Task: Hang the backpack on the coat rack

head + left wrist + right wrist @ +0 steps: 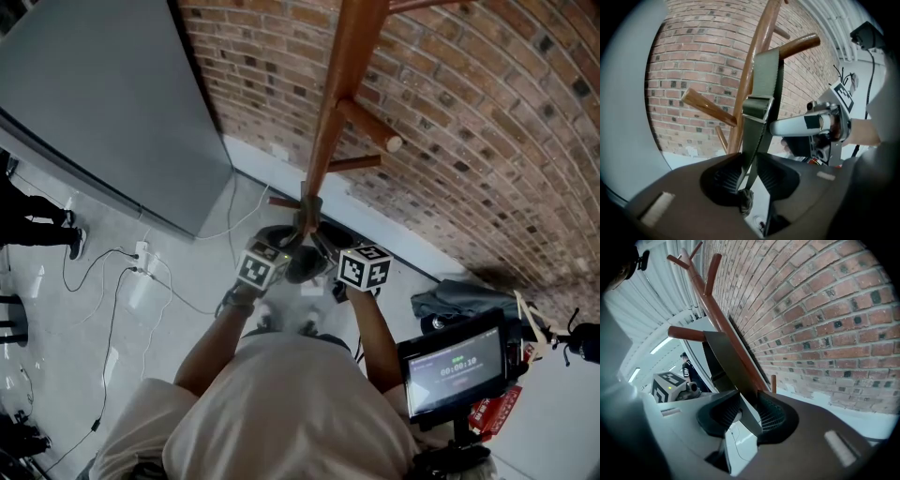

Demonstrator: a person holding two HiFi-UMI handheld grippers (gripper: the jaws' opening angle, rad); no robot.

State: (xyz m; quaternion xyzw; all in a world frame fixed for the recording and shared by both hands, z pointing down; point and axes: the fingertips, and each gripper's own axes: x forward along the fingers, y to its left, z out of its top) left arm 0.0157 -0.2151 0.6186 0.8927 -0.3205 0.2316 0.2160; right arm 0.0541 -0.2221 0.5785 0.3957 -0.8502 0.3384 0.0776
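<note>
In the head view the backpack (302, 264) is seen as a dark, soft bundle hanging close against the pole of the coat rack (339, 84), low down and in front of the brick wall (487, 112). The left gripper (284, 246) and the right gripper (326, 251) are held at its two sides, just beside it. In the left gripper view a flat olive strap (765, 79) of woven webbing is laid over a round wooden peg (799, 44) and runs down through a rectangular buckle (757, 108) into the space between the jaws. The ribbed pads stand apart, with a gap visible beside the strap, so it is judged that nothing is clamped. In the right gripper view a strap is seen as well, a flat dark band that comes down from a reddish peg along the slanted pole and passes between the jaws. These stand wide apart, and the band only lies near one pad. The bag is judged to be limp and of moderate weight, so it will sag and swing when it is let free. The webbing is thin, flexible and a little slippery, and it is best taken flat across its width, near the buckle. The smooth, varnished pegs point upward, which should keep the loop from sliding off.
</note>
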